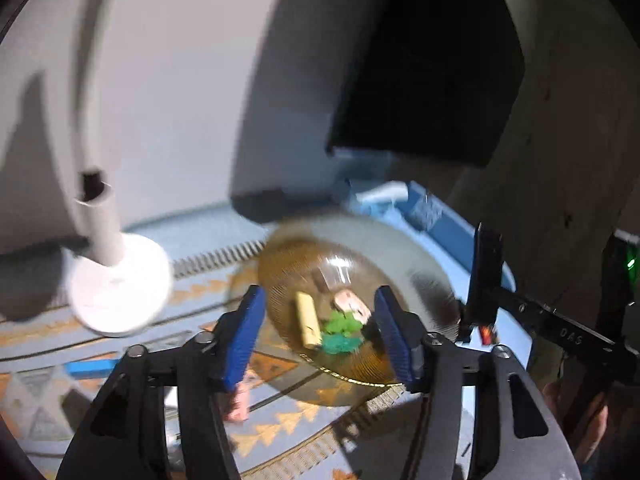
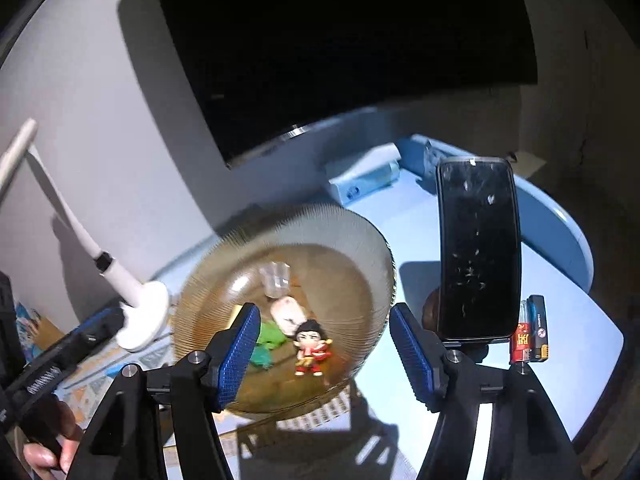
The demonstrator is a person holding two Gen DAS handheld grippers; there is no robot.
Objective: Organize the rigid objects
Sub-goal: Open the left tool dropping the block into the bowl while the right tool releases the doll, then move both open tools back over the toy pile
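A light blue table (image 2: 560, 280) with a rounded edge fills the lower part of both wrist views, backed by a pale wall and a large dark screen (image 2: 340, 48). Part of the table is covered by a patterned mat (image 1: 280, 420) in orange, grey and blue.

Straight ahead of both grippers sits a wide, ribbed, amber glass bowl (image 2: 360, 248). The right gripper (image 2: 324, 348) hangs just in front of the bowl's near rim, its blue-padded jaws apart with nothing between the pads. The left gripper (image 1: 320, 340) hovers over the same bowl from the other side, jaws likewise apart and empty; that view is blurred.

To the right of the right gripper a black phone (image 2: 478, 252) stands upright on a stand, with two lighters (image 2: 530, 332) just beside it at its lower right. To the left of the bowl stands a white lamp (image 2: 140, 320) with a round base and slanting stem. Beyond the bowl lies a white and blue box (image 2: 360, 178).

Inside the bowl, just past the right gripper's pads, lies a small figurine (image 2: 310, 350) with black hair and red clothes. Beside it are a green toy (image 2: 272, 340), a pale pink piece (image 2: 286, 312) and a small clear plastic piece (image 2: 276, 276). The left view also shows a cream-coloured stick (image 1: 308, 324) in the bowl.

A hand (image 2: 44, 440) shows at the lower left of the right view.
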